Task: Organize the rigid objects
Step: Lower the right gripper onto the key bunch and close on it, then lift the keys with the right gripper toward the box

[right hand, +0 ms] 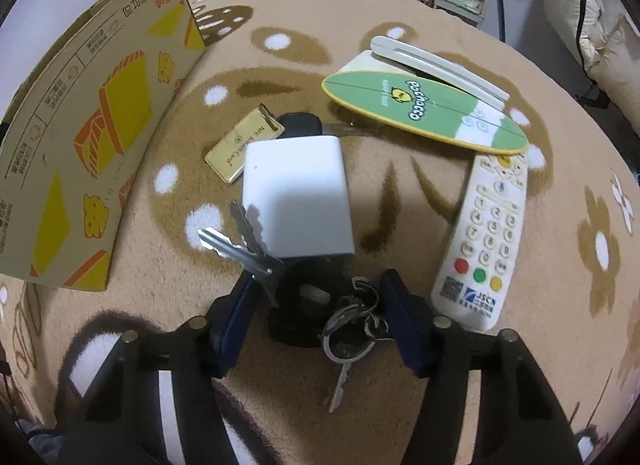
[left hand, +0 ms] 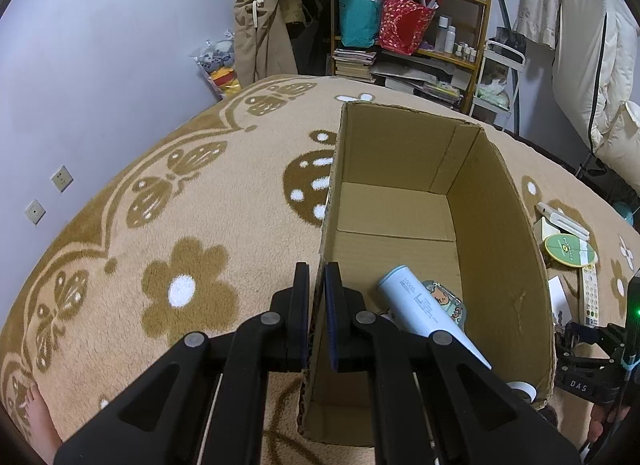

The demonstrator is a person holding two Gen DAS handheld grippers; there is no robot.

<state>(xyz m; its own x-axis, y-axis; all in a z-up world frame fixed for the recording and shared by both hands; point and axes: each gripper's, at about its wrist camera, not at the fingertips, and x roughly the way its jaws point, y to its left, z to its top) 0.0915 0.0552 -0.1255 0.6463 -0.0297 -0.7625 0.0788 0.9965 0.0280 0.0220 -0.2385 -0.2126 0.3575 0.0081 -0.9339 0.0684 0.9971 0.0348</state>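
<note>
- We judge the step in hand to be picking up the next loose item for the cardboard box point(left hand: 400, 201); some things already lie inside it, namely a pale blue power bank point(left hand: 420, 305) on a cartoon-printed flat piece at the box's near end, toward 6 o'clock.
- Our left gripper point(left hand: 318, 293) is nearly closed, pinching the box's left wall between its pads, so it steadies the box.
- Our right gripper point(right hand: 320, 305) is spread wide, its blue-padded fingers point(right hand: 236, 309) straddling the key bunch point(right hand: 348, 321) and the black fob it seems to hang from; we cannot tell whether the pads touch the keys, and nothing is gripped yet.
- Just beyond the keys, toward 12 o'clock, stands a white block point(right hand: 298, 197), probably a charger. A gold card point(right hand: 244, 145) lies at its 10 o'clock.
- A white remote control point(right hand: 488, 237) lies at 3 o'clock of the block, and a green oval board point(right hand: 424, 109) sits at 1 o'clock, resting against a slim white bar point(right hand: 436, 65).
- In the right wrist view the box's printed side is at 9 o'clock, near the keys.
- The next move, as we judge it, calls for closing on the fob rather than the loose keys, which could slip or dangle, then lifting clear of the carpet point(right hand: 400, 205) and swinging toward 9 o'clock over the box wall.
</note>
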